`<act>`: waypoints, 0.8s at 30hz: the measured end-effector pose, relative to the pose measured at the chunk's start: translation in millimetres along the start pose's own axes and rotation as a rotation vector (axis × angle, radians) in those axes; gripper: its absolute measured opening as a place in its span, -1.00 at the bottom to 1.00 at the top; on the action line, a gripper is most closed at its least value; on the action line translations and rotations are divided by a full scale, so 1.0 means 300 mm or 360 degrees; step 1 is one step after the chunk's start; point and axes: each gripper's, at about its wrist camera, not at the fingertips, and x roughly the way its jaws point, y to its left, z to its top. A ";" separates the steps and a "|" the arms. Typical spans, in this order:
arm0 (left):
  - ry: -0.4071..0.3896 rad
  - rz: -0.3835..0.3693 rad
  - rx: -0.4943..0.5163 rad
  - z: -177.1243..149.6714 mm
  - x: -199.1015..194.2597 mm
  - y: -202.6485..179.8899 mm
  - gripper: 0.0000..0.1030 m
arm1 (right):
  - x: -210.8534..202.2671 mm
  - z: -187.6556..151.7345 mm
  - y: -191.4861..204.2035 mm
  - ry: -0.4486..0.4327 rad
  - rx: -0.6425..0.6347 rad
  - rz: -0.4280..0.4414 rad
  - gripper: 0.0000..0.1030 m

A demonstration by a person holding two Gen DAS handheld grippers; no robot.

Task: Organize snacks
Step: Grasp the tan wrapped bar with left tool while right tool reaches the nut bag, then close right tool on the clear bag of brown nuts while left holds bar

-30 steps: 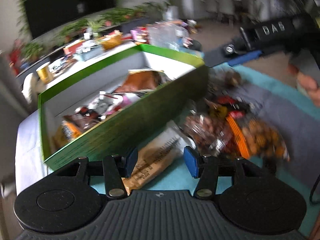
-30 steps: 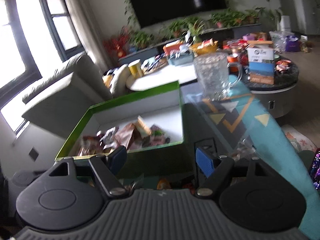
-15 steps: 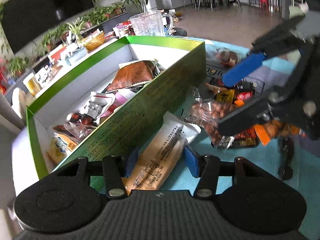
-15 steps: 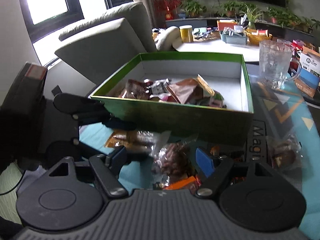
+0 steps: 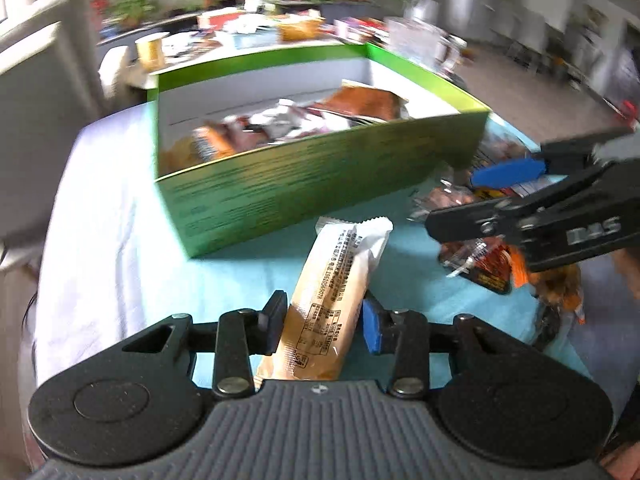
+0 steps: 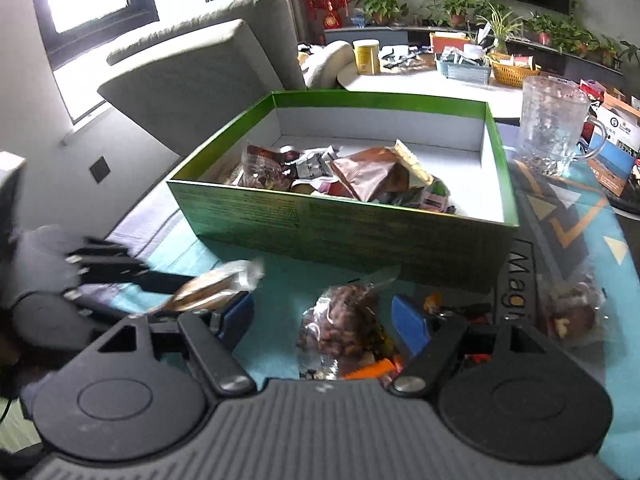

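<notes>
My left gripper (image 5: 322, 322) is shut on a long tan snack bar (image 5: 332, 300), held above the teal mat in front of the green box (image 5: 312, 188). The bar also shows in the right wrist view (image 6: 216, 286), with the left gripper blurred at the left. The box (image 6: 340, 224) holds several snack packets. My right gripper (image 6: 322, 320) is open over a clear bag of nuts (image 6: 340, 328) on a pile of snacks, and it shows in the left wrist view (image 5: 520, 196) over that pile (image 5: 492, 268).
A glass mug (image 6: 552, 124) stands right of the box on the mat. Another clear snack bag (image 6: 572, 312) lies at the right. A grey sofa (image 6: 192, 76) is behind the box, and a cluttered white table (image 6: 420, 76) further back.
My left gripper has lifted and swung with the bar, now seeing the box from its corner. My right gripper came down closer over the nut bag.
</notes>
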 end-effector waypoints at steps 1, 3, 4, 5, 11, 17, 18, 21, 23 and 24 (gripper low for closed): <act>-0.0019 0.0016 -0.0050 -0.006 -0.016 0.007 -0.30 | 0.015 0.004 0.004 0.0018 -0.0002 -0.0012 -0.11; -0.0051 0.0034 -0.0124 -0.010 -0.042 0.022 -0.30 | 0.040 0.010 0.014 0.0046 -0.0022 -0.0021 -0.11; -0.0066 0.0047 -0.0137 -0.012 -0.053 0.028 -0.30 | 0.050 0.012 0.019 0.0058 -0.0035 -0.0027 -0.11; -0.0080 0.0064 -0.0139 -0.009 -0.064 0.033 -0.30 | 0.063 0.014 0.024 0.0075 -0.0049 -0.0035 -0.11; -0.0145 0.0109 -0.0189 0.000 -0.118 0.063 -0.30 | 0.112 0.004 0.029 0.0129 -0.0067 -0.0109 -0.11; -0.0197 0.0104 -0.0202 0.013 -0.128 0.050 -0.37 | 0.058 0.001 0.030 -0.0021 -0.0108 -0.0103 -0.16; -0.0199 0.0100 -0.0202 0.017 -0.130 0.047 -0.38 | 0.039 0.003 0.028 -0.0051 -0.0099 -0.0092 -0.16; -0.0254 0.0063 -0.0213 0.026 -0.152 0.042 -0.38 | -0.022 0.012 0.022 -0.0141 -0.0053 -0.0026 -0.17; -0.0271 0.0057 -0.0199 0.036 -0.153 0.035 -0.39 | -0.047 0.023 0.021 -0.0188 -0.0042 -0.0028 -0.22; -0.0262 0.0072 -0.0189 0.038 -0.148 0.029 -0.39 | -0.050 0.030 0.022 -0.0207 -0.0035 -0.0030 -0.34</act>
